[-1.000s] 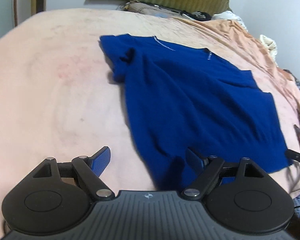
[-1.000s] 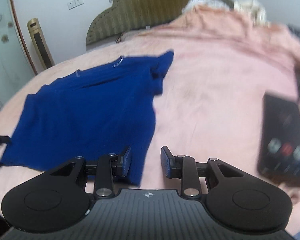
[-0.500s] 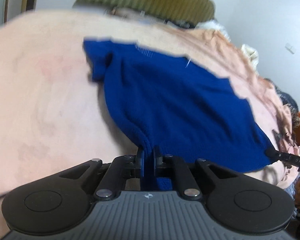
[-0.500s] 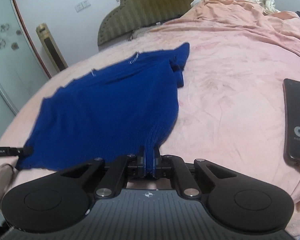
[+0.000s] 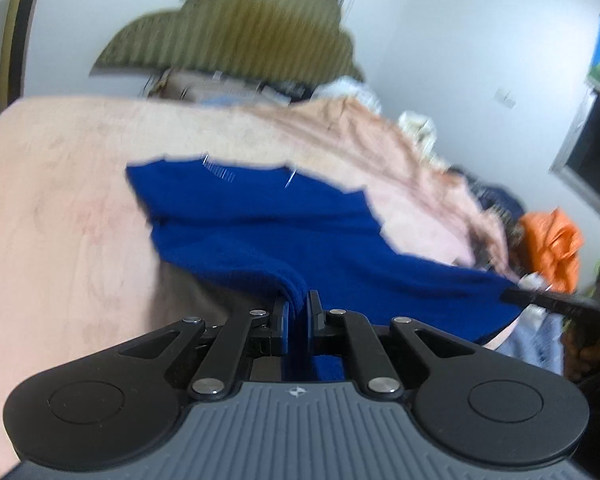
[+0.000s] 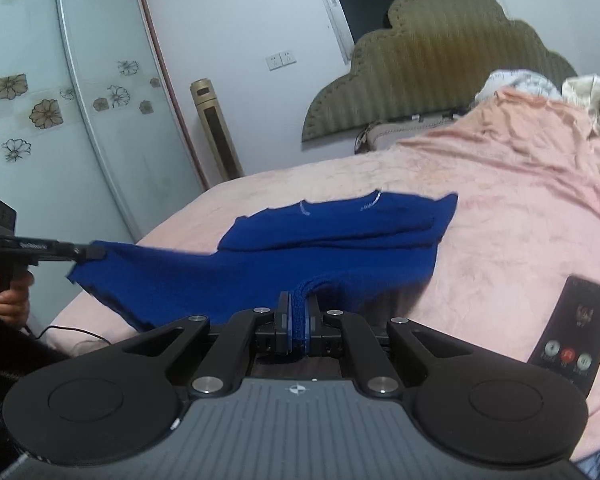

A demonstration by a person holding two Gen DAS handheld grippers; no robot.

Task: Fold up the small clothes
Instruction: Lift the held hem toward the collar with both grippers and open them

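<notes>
A dark blue knitted sweater [image 5: 284, 232] lies on the pink bedspread with its neckline at the far side. My left gripper [image 5: 298, 306] is shut on the near hem's left corner, which hangs raised off the bed. In the right wrist view the same sweater [image 6: 340, 248] stretches across the bed, and my right gripper [image 6: 299, 318] is shut on the hem's right corner, also lifted. The right gripper's fingers [image 5: 540, 300] show at the right edge of the left wrist view, and the left gripper's fingers [image 6: 60, 250] show at the left of the right wrist view, pinching the cloth.
A black phone [image 6: 572, 332] with a call screen lies on the pink bedspread [image 6: 520, 220] to the right. An olive headboard [image 6: 440, 60] stands at the far end, with crumpled bedding [image 6: 540, 84] near it. An orange garment [image 5: 552, 240] sits off the bed.
Both grippers closed on the sweater's near hem corners and rose, lifting the hem off the bed. The cloth's front now sags between them.
</notes>
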